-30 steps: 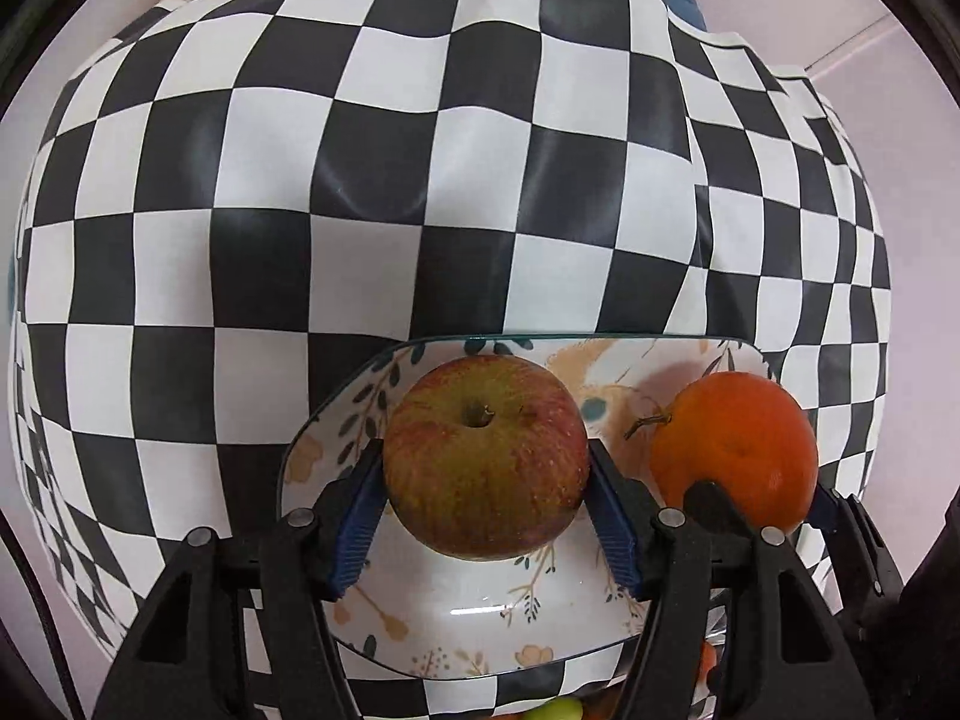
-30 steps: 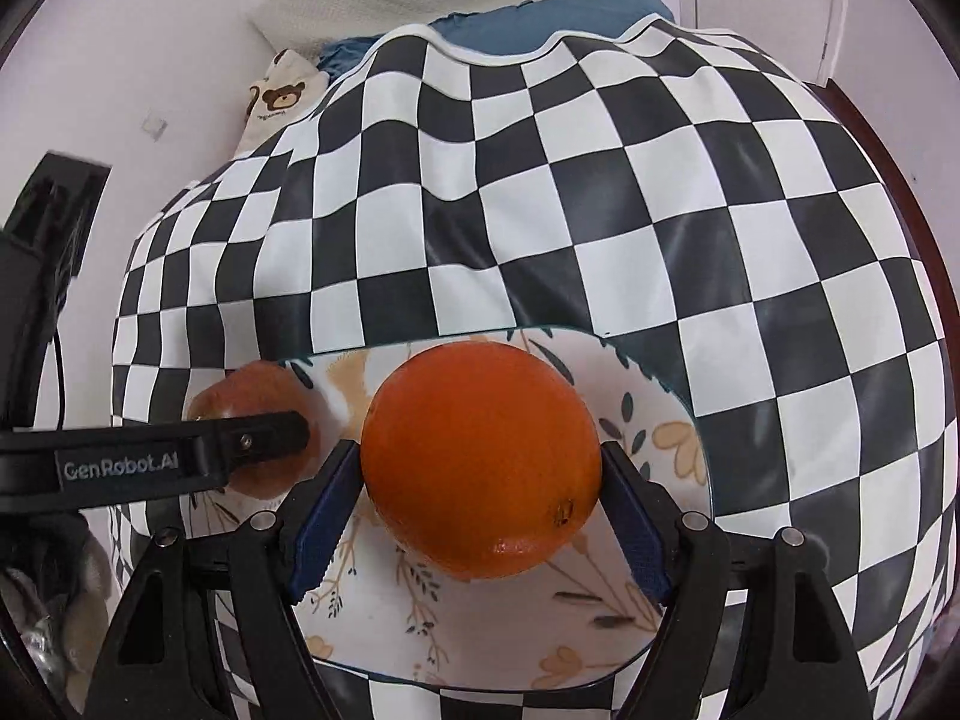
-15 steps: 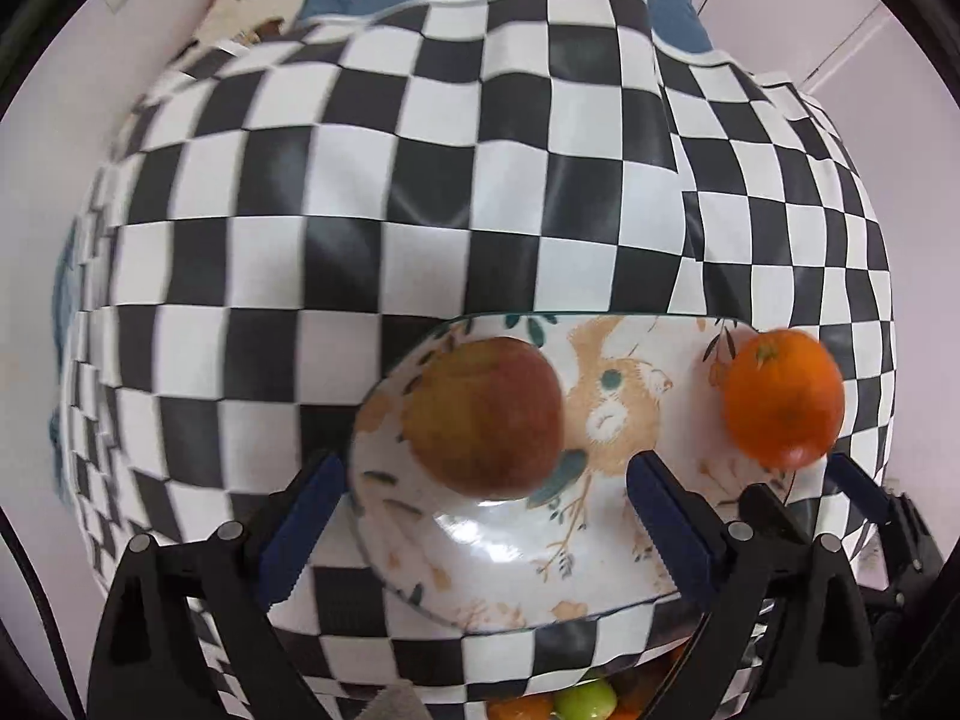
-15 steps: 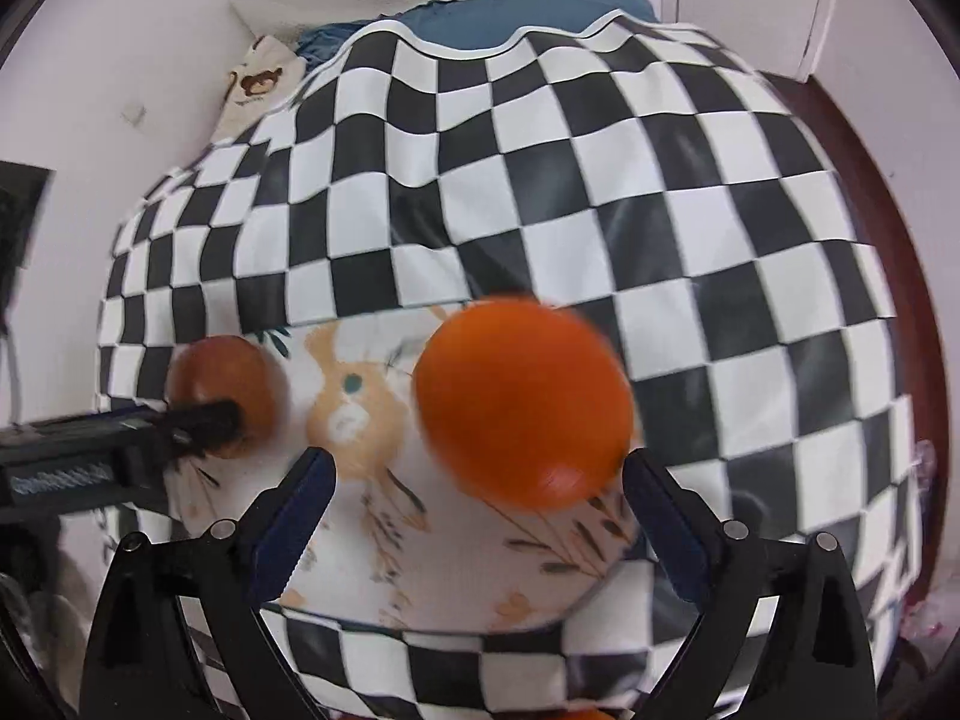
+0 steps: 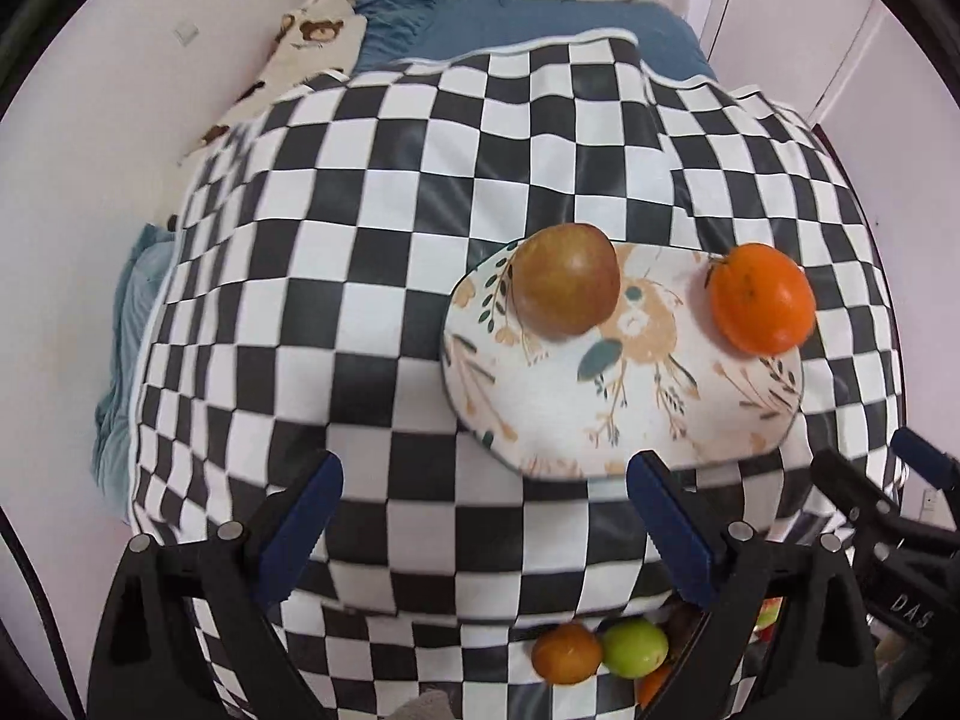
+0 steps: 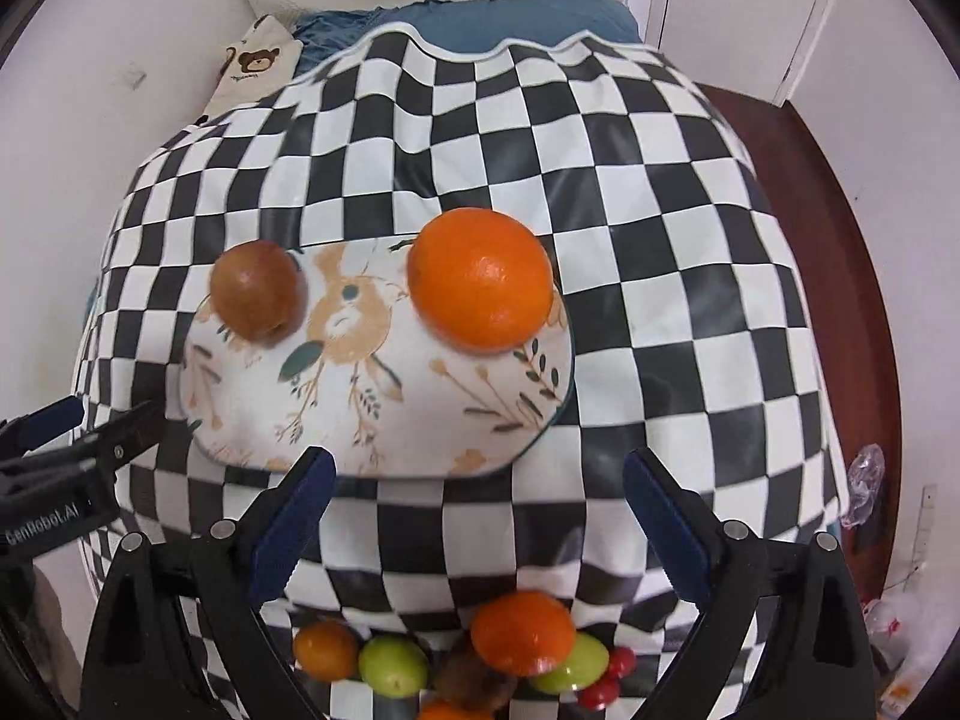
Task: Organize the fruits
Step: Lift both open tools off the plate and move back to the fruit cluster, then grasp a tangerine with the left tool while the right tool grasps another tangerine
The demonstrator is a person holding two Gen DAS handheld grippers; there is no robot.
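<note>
On the floral plate (image 5: 636, 420), which sits on the checkered tablecloth (image 5: 384, 276), an apple (image 5: 565, 279) rests toward the plate's left side and an orange (image 5: 762, 298) toward its right, well apart with the painted bird between them. The same pair shows from the right wrist view: apple (image 6: 257, 291) near the plate's far-left rim, orange (image 6: 480, 281) near its far-right rim, plate (image 6: 360, 420) bare through its near half.

Both tools are released. The left gripper (image 5: 485, 516) has its blue-padded jaws spread wide with nothing between them, only cloth below; the right gripper (image 6: 474, 510) stands the same way, empty, pointing steeply down at the table's near part.

My reading is that two fruits are placed and a fresh pick is the step in hand. The supply lies at the near edge of the table, low in frame: a small orange fruit (image 6: 325, 650), green fruits (image 6: 393, 666), a larger orange (image 6: 521, 633), small red ones (image 6: 606, 678) and a brown piece, packed closely and touching. The next move calls for singling one fruit out of that heap without knocking its neighbours.

Room on the plate is best in the near half; both placed fruits sit close to the rim, and could be nudged off, so I would approach from the near side
</note>
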